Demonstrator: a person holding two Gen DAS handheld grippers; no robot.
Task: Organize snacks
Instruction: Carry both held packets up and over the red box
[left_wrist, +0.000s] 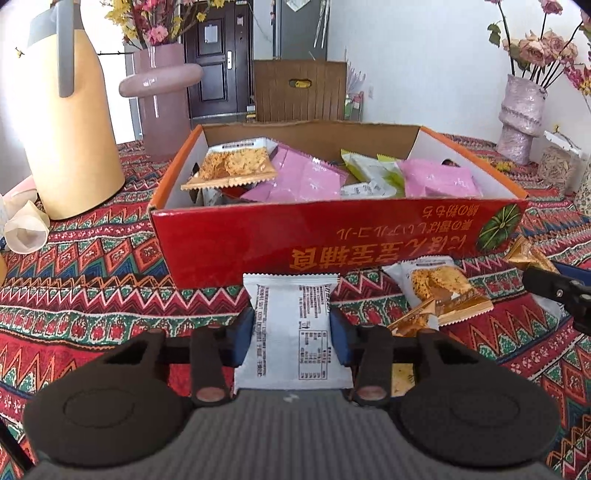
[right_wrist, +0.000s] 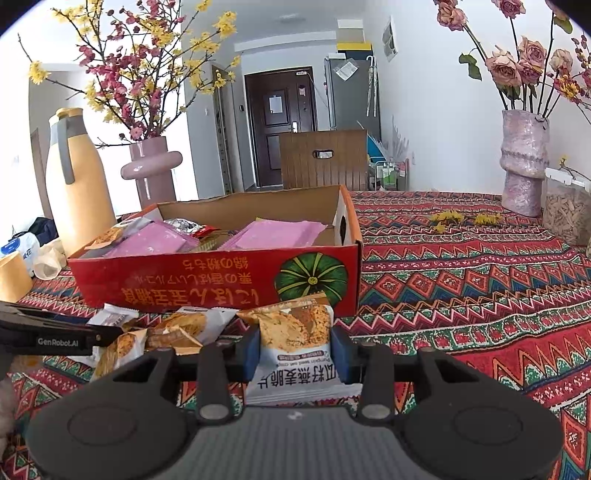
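A red cardboard box (left_wrist: 258, 236) holding pink, green and oat-crisp packets stands on the patterned cloth just beyond both grippers. My left gripper (left_wrist: 291, 325) is shut on a white snack packet (left_wrist: 291, 295), printed back upward, in front of the box's near wall. In the right wrist view my right gripper (right_wrist: 295, 350) is shut on an oat-crisp packet (right_wrist: 291, 325), near the box (right_wrist: 184, 280) at its pumpkin picture. Several loose oat-crisp packets (right_wrist: 181, 328) lie on the cloth between the grippers. The left gripper's finger (right_wrist: 55, 332) shows at that view's left edge.
A tall yellow jug (left_wrist: 70, 140) and a pink vase (left_wrist: 162, 96) stand left of the box, with paper cups (left_wrist: 26, 229) beside them. Another pink vase (right_wrist: 524, 162) and a jar of seeds (right_wrist: 565, 214) stand at the far right. A wooden chair (left_wrist: 299, 92) is behind the table.
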